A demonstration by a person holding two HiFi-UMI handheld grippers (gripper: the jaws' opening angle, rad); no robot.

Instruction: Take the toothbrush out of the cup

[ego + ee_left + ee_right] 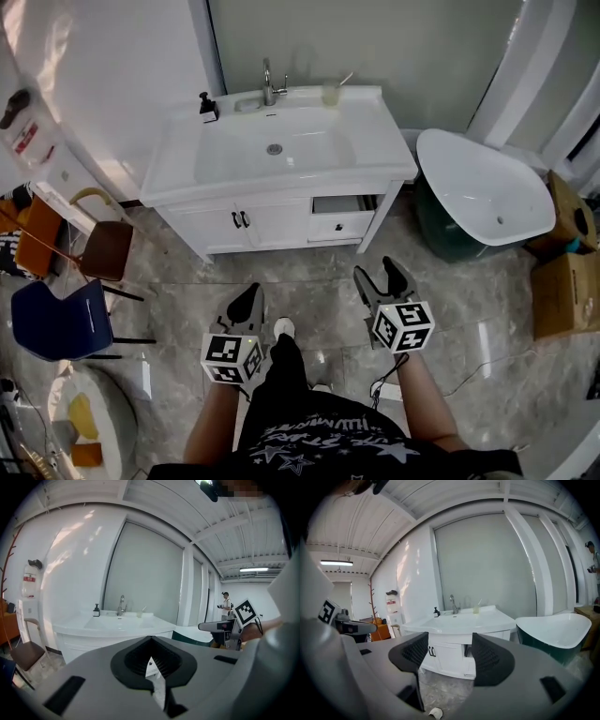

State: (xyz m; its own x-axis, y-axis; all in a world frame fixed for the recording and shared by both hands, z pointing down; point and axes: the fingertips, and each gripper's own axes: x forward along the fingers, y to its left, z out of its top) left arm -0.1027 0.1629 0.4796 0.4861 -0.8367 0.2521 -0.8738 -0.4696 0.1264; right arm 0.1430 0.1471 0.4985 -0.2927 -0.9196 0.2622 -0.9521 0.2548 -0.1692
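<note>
A grey marbled stone floor [309, 281] runs under everything in this white-walled room. At the far left stand 2 seats, a brown padded chair with a curved wooden back [106, 249] and a dark blue plastic chair [56, 319] nearer the person. In the middle, against a frosted grey panel, stands a white vanity cabinet with a moulded basin [225, 173]; its small right-hand drawer sits slightly open. Along the back edge of the counter, from left to right, are a black-topped soap dispenser [207, 108], a chrome tap [268, 84], and a pale translucent cup [331, 94] with a light-coloured toothbrush [345, 79] leaning out of it to the right. Right of the vanity sits a white freestanding bathtub with a dark green outside [487, 202], and beyond it brown cardboard boxes [565, 292].

The cup and toothbrush stand at the back right of the counter, well apart from both claws, which are over the floor in front of the cabinet.

The left claw [249, 298] is clenched, its tips meeting, with nothing caught in the hollow between its ribbed pads. The right claw [378, 275] is spread wide and released; between its 2 jaws only the cabinet front and the floor show, and it touches nothing.
</note>
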